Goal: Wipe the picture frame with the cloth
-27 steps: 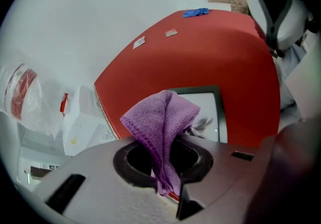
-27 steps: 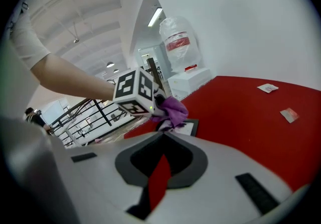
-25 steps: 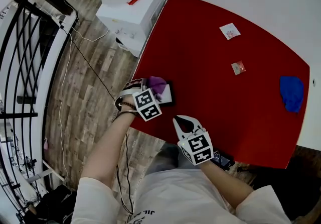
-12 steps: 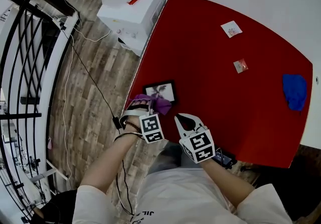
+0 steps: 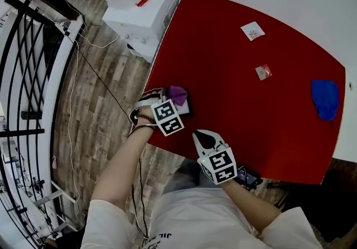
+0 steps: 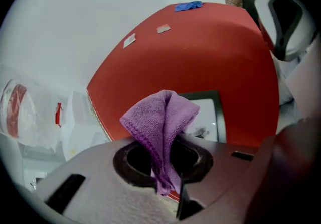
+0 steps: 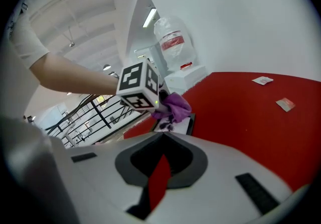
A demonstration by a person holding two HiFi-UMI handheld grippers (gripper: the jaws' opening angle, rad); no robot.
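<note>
Red table [image 5: 251, 119] fills the middle of the head view. The left gripper [image 5: 170, 100] has its jaws clamped on the purple cloth [image 6: 160, 117], over the black picture frame [image 6: 213, 115]. The frame lies flat by the table's left edge, its long axis unclear. Lower down, the right gripper [image 5: 206, 137] hovers with its jaws together and nothing between them.

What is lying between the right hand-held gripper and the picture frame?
Nothing. In the head view, only a bare strip of red table separates the right hand-held gripper from the picture frame. The right gripper view shows the same.
</note>
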